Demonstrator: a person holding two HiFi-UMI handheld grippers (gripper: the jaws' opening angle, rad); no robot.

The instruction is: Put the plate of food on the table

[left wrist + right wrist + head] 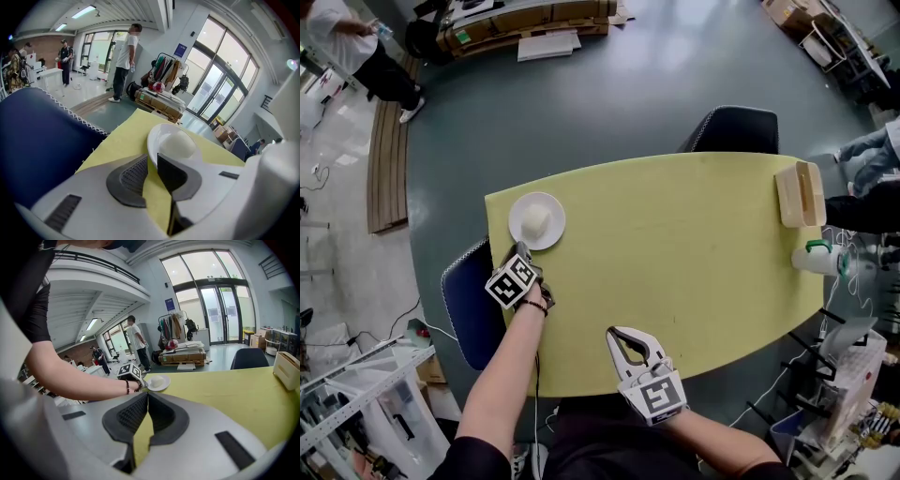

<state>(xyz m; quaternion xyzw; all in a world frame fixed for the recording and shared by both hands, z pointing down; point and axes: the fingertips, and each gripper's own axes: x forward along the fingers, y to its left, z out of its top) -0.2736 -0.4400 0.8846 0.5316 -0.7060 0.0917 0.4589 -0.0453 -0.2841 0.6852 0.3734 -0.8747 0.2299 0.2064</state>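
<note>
A white plate point(549, 228) with a pale round piece of food point(535, 219) rests on the yellow table point(675, 253) near its left end. My left gripper point(522, 247) reaches the plate's near rim and is shut on it. In the left gripper view the plate point(161, 136) has its rim pinched between the two dark pads point(131, 176), with the food point(176, 144) just beyond. My right gripper point(614, 332) hovers shut and holds nothing near the table's front edge. The right gripper view shows its tips point(147, 393) touching, with the plate point(158, 382) far off.
A dark blue chair point(467, 309) stands at the table's left end, another chair point(733, 129) at the far side. A light wooden holder point(801, 194) and a white jug with a green handle point(816, 257) sit at the right end. People stand beyond the table.
</note>
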